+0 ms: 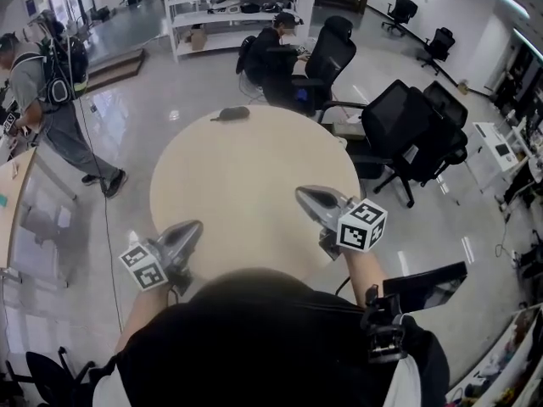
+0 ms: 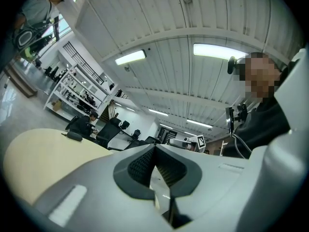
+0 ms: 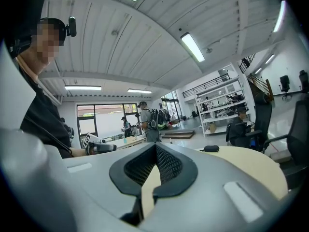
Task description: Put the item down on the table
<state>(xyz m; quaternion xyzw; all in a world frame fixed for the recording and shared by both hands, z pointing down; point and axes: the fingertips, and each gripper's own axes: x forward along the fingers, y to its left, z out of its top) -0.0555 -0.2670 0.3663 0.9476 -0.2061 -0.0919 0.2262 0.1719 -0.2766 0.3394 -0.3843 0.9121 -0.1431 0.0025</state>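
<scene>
Placement looked done to me: item (image 1: 231, 114) lay on the desk (image 1: 254, 185), upper centre of frame. Left hand-held gripper (image 1: 195, 227) and right hand-held gripper (image 1: 303, 193) were closed, empty, well apart from it; next, I judged, only withdrawal.

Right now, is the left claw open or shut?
Shut: the left claw has its jaws touching at the tips, with nothing held between them.

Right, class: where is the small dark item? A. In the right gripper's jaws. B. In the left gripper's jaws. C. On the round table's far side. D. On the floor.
C: the dark item lies on the round table near its far edge; the left gripper and right gripper are shut and empty.
</scene>
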